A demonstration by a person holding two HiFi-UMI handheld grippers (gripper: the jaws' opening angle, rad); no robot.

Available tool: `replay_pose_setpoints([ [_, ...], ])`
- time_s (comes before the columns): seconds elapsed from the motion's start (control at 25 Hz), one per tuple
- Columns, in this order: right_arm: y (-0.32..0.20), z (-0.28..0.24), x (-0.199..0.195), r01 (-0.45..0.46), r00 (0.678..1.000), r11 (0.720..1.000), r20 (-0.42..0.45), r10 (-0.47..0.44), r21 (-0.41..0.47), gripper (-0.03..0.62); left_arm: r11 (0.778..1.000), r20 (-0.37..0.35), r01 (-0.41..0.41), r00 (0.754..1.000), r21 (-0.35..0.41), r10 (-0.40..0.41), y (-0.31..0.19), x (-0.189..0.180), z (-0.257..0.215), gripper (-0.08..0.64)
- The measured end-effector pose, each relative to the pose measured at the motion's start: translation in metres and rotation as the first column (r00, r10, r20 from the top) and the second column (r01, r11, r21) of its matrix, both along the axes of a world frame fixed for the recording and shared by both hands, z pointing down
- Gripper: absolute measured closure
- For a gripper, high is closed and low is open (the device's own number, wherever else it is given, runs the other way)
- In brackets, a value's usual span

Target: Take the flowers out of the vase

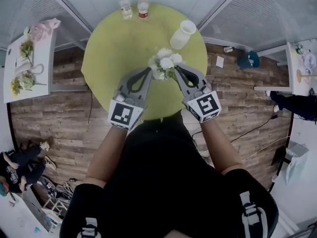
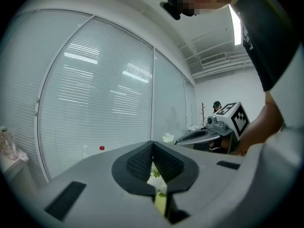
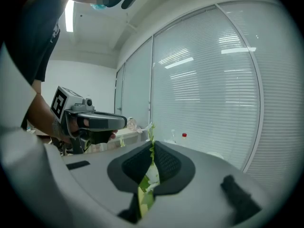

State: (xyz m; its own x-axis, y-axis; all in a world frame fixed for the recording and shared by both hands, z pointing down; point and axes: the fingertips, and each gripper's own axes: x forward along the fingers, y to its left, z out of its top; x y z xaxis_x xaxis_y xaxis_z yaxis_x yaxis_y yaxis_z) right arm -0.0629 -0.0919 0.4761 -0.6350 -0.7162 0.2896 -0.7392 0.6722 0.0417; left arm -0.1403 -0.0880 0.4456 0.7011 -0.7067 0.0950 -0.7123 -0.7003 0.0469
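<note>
A bunch of white flowers [image 1: 164, 63] with green leaves hangs over the round yellow-green table [image 1: 114, 48], between my two grippers. The left gripper [image 1: 148, 71] touches the bunch's left side. In its own view its jaws [image 2: 152, 148] are closed, with white petals and green showing in the gap below the pads. The right gripper [image 1: 177, 69] is at the bunch's right side, shut on a green stem [image 3: 151, 134] that sticks up between its pads. The white vase [image 1: 182, 34] stands apart on the far right of the table, with no flowers in it.
Two clear bottles [image 1: 125, 6] [image 1: 143, 6], one with a red cap, stand at the table's far edge. A white side table [image 1: 15, 68] at the left carries more flowers. Glass walls with blinds [image 2: 95, 103] run behind. Wooden floor surrounds the table.
</note>
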Motion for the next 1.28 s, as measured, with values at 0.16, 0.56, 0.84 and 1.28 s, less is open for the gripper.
replay_pose_setpoints([
  [0.16, 0.002, 0.023, -0.011, 0.036, 0.999, 0.999, -0.008, -0.036, -0.04, 0.569, 1.0, 0.011, 0.019, 1.0, -0.012, -0.019, 0.003, -0.007, 0.022, 0.546],
  [0.56, 0.005, 0.081, -0.058, 0.136, 0.99, 0.981, -0.018, -0.14, -0.142, 0.569, 0.99, 0.055, 0.101, 0.994, -0.103, -0.096, 0.004, -0.042, 0.084, 0.546],
  [0.84, 0.006, 0.111, -0.092, 0.194, 0.98, 0.965, -0.018, -0.2, -0.179, 0.569, 0.975, 0.06, 0.161, 0.986, -0.154, -0.153, 0.003, -0.068, 0.115, 0.546],
  [1.28, 0.002, 0.158, -0.118, 0.242, 0.966, 0.941, -0.028, -0.255, -0.237, 0.569, 0.948, 0.085, 0.23, 0.973, -0.222, -0.216, -0.003, -0.094, 0.166, 0.546],
])
